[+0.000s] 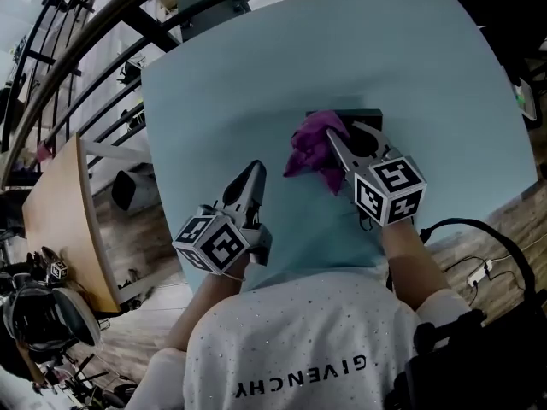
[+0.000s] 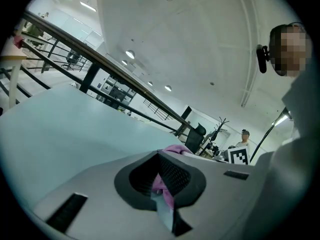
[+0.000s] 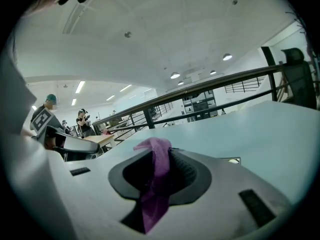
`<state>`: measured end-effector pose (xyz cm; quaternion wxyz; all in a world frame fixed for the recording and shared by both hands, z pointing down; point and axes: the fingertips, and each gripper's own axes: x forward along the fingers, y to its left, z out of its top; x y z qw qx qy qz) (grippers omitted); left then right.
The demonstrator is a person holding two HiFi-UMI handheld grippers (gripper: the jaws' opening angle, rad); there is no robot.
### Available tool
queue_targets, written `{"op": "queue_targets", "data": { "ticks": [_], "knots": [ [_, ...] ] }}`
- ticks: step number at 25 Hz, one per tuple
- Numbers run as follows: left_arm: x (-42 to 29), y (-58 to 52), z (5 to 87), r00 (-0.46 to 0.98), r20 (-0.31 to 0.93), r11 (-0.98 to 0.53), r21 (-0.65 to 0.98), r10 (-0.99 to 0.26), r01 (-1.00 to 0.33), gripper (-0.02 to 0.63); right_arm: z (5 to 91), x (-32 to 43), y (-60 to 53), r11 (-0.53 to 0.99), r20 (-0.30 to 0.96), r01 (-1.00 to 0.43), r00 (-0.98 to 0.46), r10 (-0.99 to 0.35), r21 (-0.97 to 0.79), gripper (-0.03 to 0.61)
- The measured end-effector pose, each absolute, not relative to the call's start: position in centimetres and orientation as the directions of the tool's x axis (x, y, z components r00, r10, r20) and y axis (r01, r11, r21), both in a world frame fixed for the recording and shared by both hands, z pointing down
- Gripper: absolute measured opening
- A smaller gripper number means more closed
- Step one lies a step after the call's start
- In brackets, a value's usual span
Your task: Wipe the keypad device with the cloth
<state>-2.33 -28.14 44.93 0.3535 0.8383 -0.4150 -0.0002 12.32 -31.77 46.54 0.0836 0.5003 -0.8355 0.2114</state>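
The table [image 1: 214, 75] is bare apart from the work, which leaves room to sweep in any direction. The keypad [image 1: 363, 114] lies flat near the middle, a dark slab with only its far edge and 1 corner showing. The rest is covered by the cloth and the right gripper. It probably lies flat and loose so that it can be rubbed from above, which would explain the spare gripper waiting nearby.

The cloth [image 1: 309, 148], purple and bunched, lies on the keypad's 8 o'clock side and spills onto the table there. Being gathered into a wad rather than spread out, it can act as a pad for rubbing.

The right gripper [image 1: 335, 143] reaches in from 5 o'clock, its jaws clamped on a fold of the cloth. In its own view the purple fabric fills the gap and hangs out below. I judge that wiping is under way or about to begin.

The left gripper [image 1: 255, 173] sits at 8 o'clock from the cloth, clear of it and pointing toward 1 o'clock. Its jaws stand only a slit apart with nothing between them; cloth and table show through the slit. It looks ready to steady the keypad.
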Motion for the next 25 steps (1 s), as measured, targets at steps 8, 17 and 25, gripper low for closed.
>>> {"op": "queue_targets", "data": {
  "ticks": [8, 17, 25],
  "knots": [
    [-0.7, -27.9, 44.6, 0.677, 0.289, -0.442, 0.576, -0.676, -0.687, -0.006, 47.3, 16.6, -31.0, 0.313, 0.36, -0.903, -0.408, -0.839, -0.293, 0.084],
    [-1.3, -27.4, 44.0, 0.678, 0.292, -0.457, 0.556, -0.675, -0.694, -0.006, 47.5, 19.1, -31.0, 0.224, 0.358, -0.919, -0.339, -0.87, -0.325, 0.084],
    [-2.1, -26.8, 44.3, 0.632, 0.36, -0.429, 0.502, -0.686, -0.751, -0.006, 47.9, 21.1, -30.6, 0.179, 0.351, -0.91, -0.317, -0.881, -0.374, 0.087]
  ]
}}
